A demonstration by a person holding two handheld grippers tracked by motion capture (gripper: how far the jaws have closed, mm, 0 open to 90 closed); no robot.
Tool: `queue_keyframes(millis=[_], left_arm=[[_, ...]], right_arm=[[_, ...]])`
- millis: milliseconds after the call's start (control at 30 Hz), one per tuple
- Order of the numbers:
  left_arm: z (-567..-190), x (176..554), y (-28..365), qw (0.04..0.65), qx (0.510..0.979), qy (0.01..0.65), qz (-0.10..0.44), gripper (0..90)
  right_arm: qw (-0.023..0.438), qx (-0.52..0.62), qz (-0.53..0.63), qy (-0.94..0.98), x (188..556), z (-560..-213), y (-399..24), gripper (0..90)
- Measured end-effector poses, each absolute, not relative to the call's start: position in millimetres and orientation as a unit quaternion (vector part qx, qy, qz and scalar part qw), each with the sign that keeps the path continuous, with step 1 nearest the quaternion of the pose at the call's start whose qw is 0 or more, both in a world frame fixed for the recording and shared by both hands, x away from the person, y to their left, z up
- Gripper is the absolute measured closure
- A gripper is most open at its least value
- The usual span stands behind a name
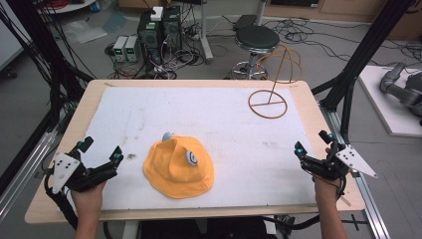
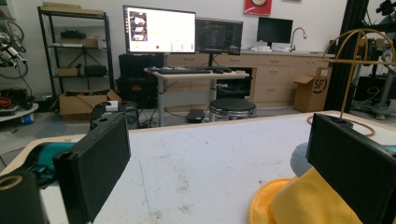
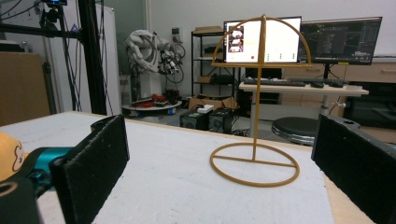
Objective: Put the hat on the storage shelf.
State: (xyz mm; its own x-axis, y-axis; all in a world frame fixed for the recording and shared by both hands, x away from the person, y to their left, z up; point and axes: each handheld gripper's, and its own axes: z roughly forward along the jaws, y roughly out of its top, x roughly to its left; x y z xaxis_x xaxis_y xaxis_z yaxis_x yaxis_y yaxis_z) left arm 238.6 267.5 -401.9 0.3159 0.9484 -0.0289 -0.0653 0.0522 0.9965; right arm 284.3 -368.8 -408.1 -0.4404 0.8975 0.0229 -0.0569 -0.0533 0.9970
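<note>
Yellow hat [image 1: 179, 167] lies crown-up on the white mat [image 1: 224, 119] of the bench [image 1: 318, 124], near your edge and left of centre. Brim spreads flat, slightly longer from near-right to far-left; the eye patch [image 1: 191, 158] faces your right. Your left tool [image 1: 102, 152] sits just left of the hat, jaws spread wide, nothing between them. Your right tool [image 1: 311, 144] rests near the right edge, well apart from the hat, jaws spread and empty. Wire hat stand [image 1: 271, 82] stands upright at the far right.
</note>
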Motion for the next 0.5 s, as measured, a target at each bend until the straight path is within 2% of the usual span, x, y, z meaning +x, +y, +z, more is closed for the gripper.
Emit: queue_keyframes(millis=[500], left_arm=[[-398.6, 239.2, 259.3, 0.608, 0.558, 0.389, 0.41, 6.9]], right_arm=[[0.382, 0.373, 0.626, 0.568, 284.1, -409.1, -372.9, 3.7]])
